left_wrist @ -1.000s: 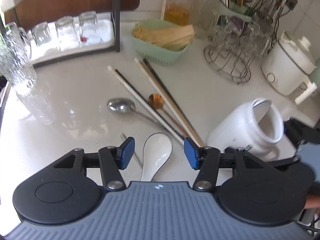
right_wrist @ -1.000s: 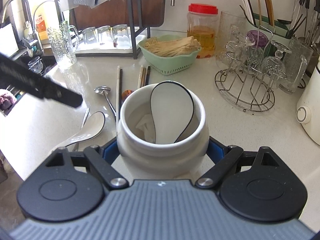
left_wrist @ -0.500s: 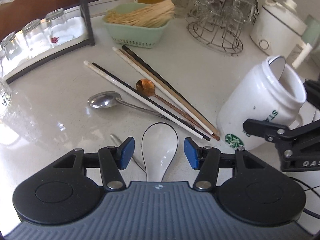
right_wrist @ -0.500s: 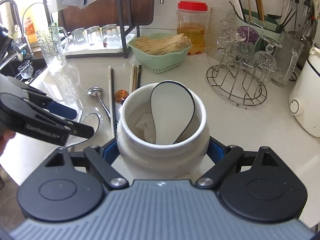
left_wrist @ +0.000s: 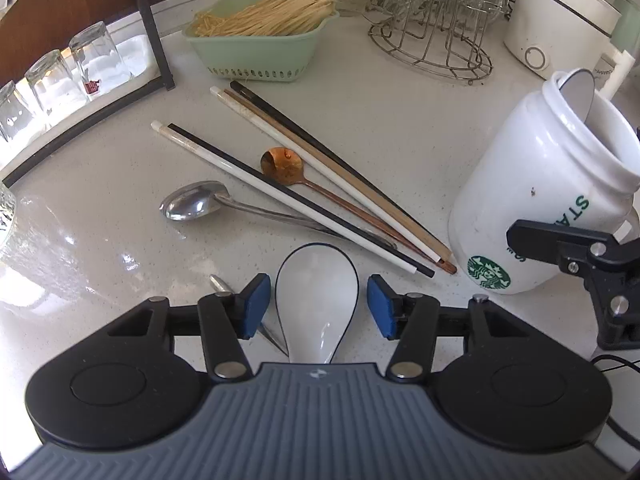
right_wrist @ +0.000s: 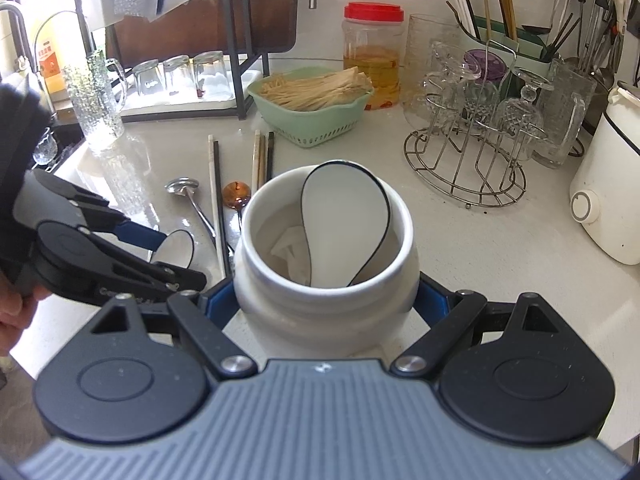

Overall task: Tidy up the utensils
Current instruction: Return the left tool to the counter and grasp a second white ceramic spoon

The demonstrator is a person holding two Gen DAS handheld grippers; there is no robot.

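One white spoon (left_wrist: 318, 292) lay between your closing left gripper (left_wrist: 317, 306), untouched; right gripper (right_wrist: 324, 300) clamped the jar (right_wrist: 326, 264); pinch next.

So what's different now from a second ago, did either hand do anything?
The left tongs have come down over the white ceramic spoon on the counter, so its bowl now sits between their blue pads, not yet gripped; they are closing slightly. The right tongs stayed put, clamped on the white jar with another spoon inside. The chopsticks and metal spoons lie unmoved.
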